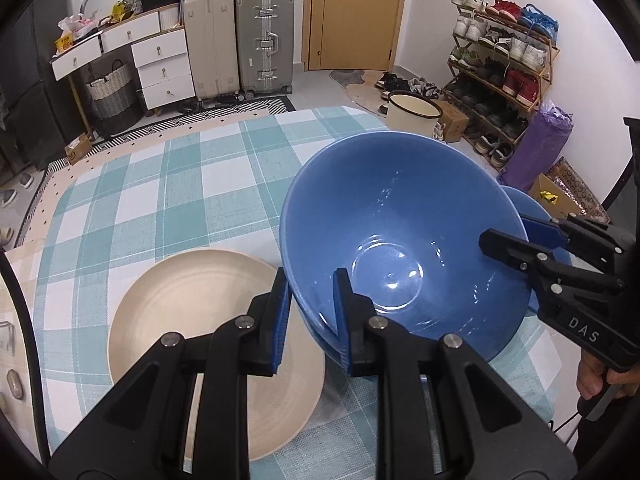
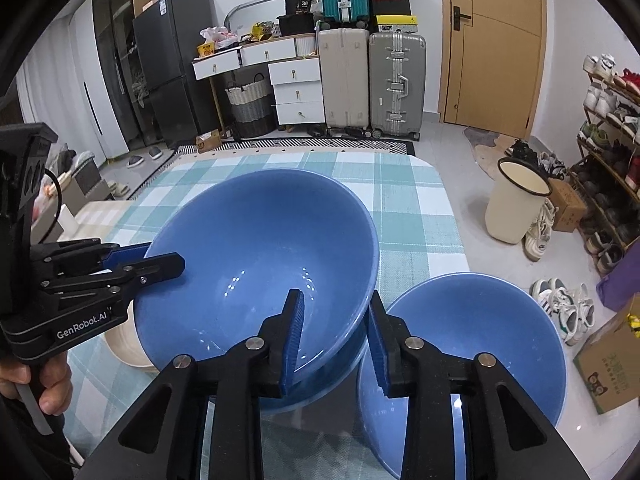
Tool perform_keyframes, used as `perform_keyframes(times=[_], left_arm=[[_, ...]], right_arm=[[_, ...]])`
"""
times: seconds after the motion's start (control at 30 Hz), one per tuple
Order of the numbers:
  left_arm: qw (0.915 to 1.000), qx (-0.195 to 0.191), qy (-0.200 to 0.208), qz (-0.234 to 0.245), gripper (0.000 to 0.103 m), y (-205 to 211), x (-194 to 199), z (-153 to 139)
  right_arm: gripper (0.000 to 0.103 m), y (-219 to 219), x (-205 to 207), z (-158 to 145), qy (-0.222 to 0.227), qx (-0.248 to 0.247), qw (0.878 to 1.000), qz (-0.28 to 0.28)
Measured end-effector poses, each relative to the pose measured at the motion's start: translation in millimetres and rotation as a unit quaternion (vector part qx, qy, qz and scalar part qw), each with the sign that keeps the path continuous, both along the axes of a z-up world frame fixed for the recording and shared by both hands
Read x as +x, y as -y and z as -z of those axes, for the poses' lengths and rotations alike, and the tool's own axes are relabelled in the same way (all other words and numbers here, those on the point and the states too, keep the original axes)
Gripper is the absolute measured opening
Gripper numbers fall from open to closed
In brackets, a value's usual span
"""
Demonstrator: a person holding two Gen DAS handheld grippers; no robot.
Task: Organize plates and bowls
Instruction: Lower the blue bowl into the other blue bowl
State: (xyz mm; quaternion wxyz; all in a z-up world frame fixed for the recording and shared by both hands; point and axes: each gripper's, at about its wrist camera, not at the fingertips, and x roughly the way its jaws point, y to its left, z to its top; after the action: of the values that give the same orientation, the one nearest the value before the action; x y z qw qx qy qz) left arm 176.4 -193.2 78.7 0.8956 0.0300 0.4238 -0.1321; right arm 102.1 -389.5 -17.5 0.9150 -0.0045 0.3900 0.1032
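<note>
A large blue bowl sits nested on another blue bowl whose rim shows beneath it. My left gripper straddles its near-left rim, one finger inside and one outside, jaws a little apart. My right gripper straddles the opposite rim the same way; it shows in the left wrist view. A third blue bowl stands to the right. A beige plate lies on the left of the checked tablecloth.
The table's far edge and right edge drop to the floor. A cream bucket, shoe rack, suitcases and drawers stand beyond. A cardboard box is at the right.
</note>
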Motion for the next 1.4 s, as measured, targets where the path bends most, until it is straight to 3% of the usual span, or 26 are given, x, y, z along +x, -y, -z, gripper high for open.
perform_keyframes(times=[0.43,0.63,1.03,1.27,1.4], left_arm=[[0.9999,0.007,-0.012,0.001,0.018,-1.2,7.0,16.7],[0.9995,0.029,-0.011,0.000,0.018,3.4,9.0,25.9],[0.9991,0.030,-0.031,0.006,0.019,4.0,20.4,46.0],[0.9990,0.011,-0.043,0.005,0.020,-0.6,26.1,54.5],[0.9989,0.010,-0.046,0.000,0.029,-2.7,29.2,57.1]], right_arm=[[0.039,-12.8,3.1,13.7,-0.009,-0.039,0.999,-0.003],[0.041,-22.3,3.2,21.2,-0.013,-0.062,0.998,-0.004],[0.051,-27.2,6.8,30.1,-0.017,-0.072,0.997,-0.001],[0.053,-24.3,4.2,32.6,-0.017,-0.068,0.997,-0.008],[0.054,-21.9,3.1,33.2,-0.021,-0.066,0.998,-0.008]])
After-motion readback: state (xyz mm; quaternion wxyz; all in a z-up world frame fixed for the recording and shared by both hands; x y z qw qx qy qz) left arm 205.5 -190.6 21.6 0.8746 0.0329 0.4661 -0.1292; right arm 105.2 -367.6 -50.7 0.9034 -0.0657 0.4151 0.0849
